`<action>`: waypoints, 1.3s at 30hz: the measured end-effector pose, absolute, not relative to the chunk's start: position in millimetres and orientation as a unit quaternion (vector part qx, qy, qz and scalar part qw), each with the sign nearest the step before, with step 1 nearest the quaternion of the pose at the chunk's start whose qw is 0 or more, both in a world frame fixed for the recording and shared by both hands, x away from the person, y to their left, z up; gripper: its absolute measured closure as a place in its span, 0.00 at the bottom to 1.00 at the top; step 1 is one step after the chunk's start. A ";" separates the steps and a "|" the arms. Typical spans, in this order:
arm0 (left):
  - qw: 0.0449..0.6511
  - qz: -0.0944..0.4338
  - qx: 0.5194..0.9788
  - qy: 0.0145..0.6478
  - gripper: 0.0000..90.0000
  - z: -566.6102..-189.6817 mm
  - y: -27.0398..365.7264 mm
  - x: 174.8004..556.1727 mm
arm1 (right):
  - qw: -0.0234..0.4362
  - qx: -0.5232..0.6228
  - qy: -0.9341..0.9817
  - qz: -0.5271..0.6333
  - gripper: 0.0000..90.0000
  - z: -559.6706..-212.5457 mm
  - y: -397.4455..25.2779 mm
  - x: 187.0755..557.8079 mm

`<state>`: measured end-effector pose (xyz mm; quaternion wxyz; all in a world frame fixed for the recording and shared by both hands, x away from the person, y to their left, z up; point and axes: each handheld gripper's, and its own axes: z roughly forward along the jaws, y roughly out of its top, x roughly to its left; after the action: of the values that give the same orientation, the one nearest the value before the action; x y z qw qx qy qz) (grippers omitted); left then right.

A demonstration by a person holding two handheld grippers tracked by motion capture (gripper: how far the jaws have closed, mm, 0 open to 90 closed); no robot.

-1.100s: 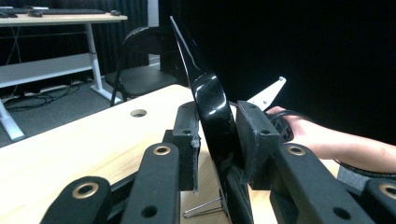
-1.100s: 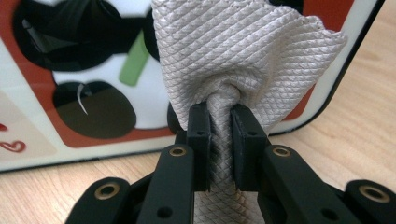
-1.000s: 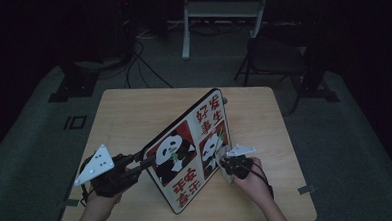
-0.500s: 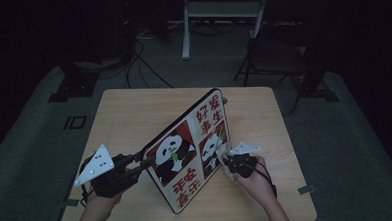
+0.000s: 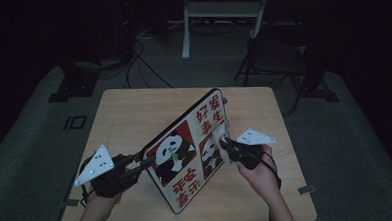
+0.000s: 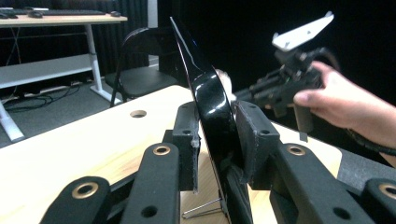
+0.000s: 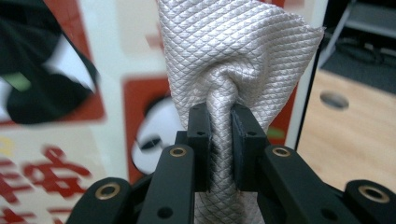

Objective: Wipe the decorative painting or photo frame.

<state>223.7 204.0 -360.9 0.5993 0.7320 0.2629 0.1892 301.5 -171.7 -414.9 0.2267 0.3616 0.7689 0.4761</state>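
Wooden table [image 5: 134,118] bearing upright panda board [image 5: 186,156]

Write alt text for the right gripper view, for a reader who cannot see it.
The right gripper has its two black jaws shut on a bunched white cloth with a diamond weave, held up against a panda picture board printed in red, white and black. At the right, past the board's edge, lies a wooden table with a round hole.

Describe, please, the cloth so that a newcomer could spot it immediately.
On the wooden table stands a panda picture board. Against its printed face, the right gripper pinches a cloth: pale, bunched, diamond-textured fabric, the only soft thing there.
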 end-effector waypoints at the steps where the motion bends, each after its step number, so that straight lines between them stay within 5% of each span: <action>1: 0.599 0.189 0.732 0.263 0.80 -361.0 204.0 223.7 | 0.228 0.359 0.767 0.481 0.89 -411.1 -170.8 300.3; 20: 0.598 0.193 0.733 0.262 0.80 -361.5 203.3 222.6 | 0.257 0.282 0.748 0.543 0.89 -333.4 -122.2 304.8; 39: 0.598 0.189 0.734 0.260 0.80 -361.9 205.6 224.9 | 0.248 0.288 0.772 0.509 0.88 -361.6 -113.9 315.9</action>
<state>224.9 205.6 -361.9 0.5978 0.7343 0.2600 0.1893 315.9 -113.9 -361.6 0.2484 0.2883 0.7723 0.5087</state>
